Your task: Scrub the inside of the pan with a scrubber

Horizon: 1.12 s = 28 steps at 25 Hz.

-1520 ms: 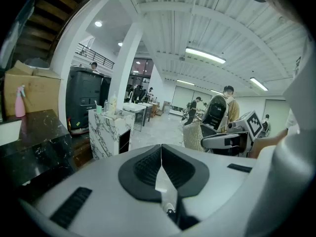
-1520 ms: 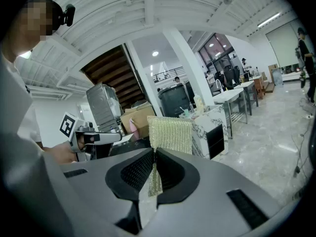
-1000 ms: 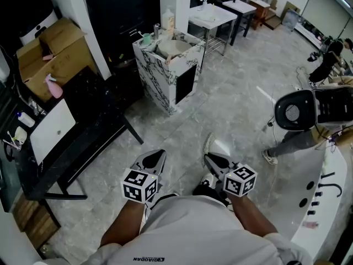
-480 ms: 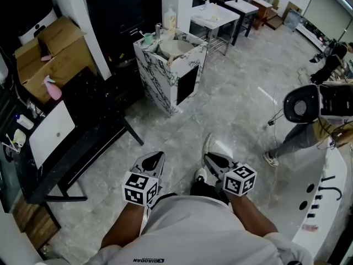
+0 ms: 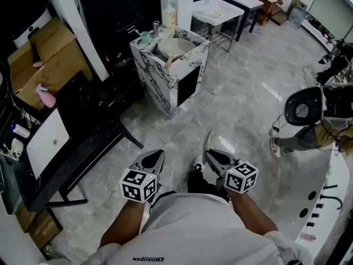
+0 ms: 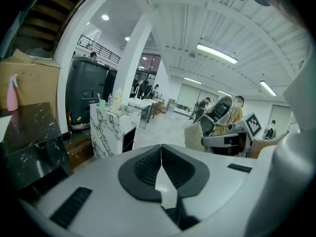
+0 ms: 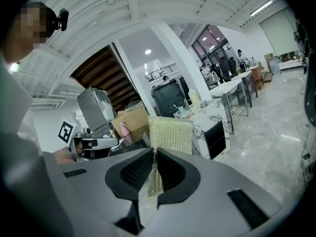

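In the head view both grippers are held low in front of the person's body, over the grey floor. My left gripper is shut with nothing between its pads. My right gripper is shut on a gold mesh scrubber, which stands up from the jaws. The scrubber also shows in the left gripper view. Far ahead stands a marble-patterned sink counter with a pale round vessel in its basin. I cannot tell whether that vessel is the pan.
A black table with a white board is at the left, beside cardboard boxes and a pink spray bottle. A white table stands behind the counter. A person at a chair is at the right.
The grippers keep their pose and grip. The floor and counter have shifted a little in the head view as the person moves, and a dark shoe shows between the grippers.
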{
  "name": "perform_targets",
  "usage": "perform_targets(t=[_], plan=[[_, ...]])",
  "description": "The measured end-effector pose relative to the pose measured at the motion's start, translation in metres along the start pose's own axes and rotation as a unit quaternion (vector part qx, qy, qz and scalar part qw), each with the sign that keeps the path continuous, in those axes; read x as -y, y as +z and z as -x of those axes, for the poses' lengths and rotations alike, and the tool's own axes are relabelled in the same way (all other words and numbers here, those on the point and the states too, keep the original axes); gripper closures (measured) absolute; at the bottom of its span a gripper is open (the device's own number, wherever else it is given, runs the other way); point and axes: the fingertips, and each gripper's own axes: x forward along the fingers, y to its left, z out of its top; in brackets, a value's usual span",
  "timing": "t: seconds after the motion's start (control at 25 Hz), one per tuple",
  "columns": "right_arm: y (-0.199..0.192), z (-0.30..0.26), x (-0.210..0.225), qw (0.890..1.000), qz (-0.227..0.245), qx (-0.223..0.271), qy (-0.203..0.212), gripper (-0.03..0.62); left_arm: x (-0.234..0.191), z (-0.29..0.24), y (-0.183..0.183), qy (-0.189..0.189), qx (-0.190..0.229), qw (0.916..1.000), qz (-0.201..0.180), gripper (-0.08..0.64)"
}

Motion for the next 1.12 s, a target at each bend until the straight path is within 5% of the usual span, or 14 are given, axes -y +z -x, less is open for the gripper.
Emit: perform_targets(t=[0.6,1.12], plan=[[0.159,-0.068,0.183,0.999,0.024,0.018,0.040,0.534,-0.030,-0.204,0.140,0.027,0.000,0.9984,-0.050,0.545],[0.186,-0.096,0.271,0.999,0.002,-0.014,0.049,0.534,-0.044,-0.306,0.170,0.033,-0.040,0.9980,-0.035,0.545]])
